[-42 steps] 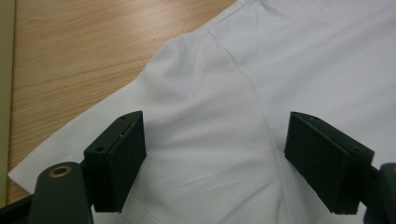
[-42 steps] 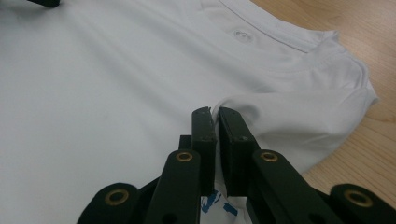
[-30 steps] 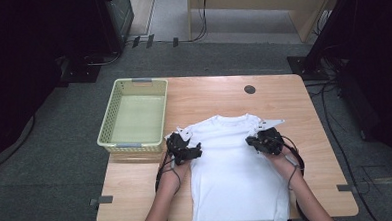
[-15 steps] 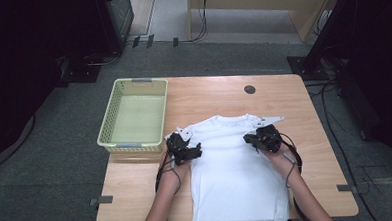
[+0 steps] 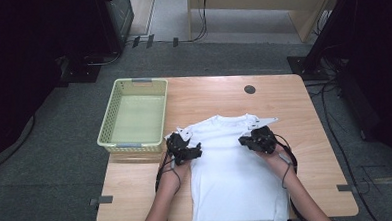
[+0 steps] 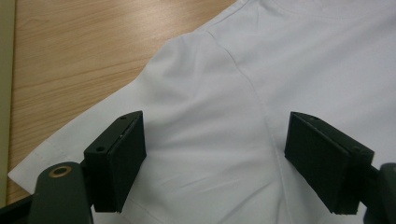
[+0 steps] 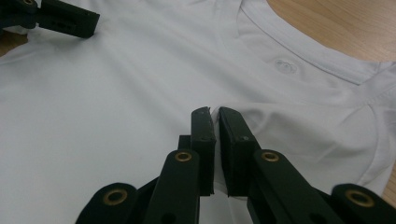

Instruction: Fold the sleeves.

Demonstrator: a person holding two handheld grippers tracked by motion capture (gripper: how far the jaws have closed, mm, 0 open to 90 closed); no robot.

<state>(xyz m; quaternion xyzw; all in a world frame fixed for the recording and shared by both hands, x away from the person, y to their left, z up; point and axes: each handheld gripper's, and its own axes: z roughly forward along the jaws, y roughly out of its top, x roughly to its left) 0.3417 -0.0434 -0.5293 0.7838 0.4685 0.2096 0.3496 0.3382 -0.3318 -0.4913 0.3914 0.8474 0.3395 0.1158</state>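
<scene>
Left gripper (image 5: 184,150) wide open, right gripper (image 5: 258,140) pinched closed.

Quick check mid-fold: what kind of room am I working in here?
Likely a lab or recording workspace, not a home: a bare wooden table on grey carpet, cables trailing over the floor, dark equipment racks behind.

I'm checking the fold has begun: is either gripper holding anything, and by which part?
The right gripper pinches a fold of the white cotton T-shirt below the collar, near its shoulder. The left gripper stands open over the other sleeve, holding nothing.
</scene>
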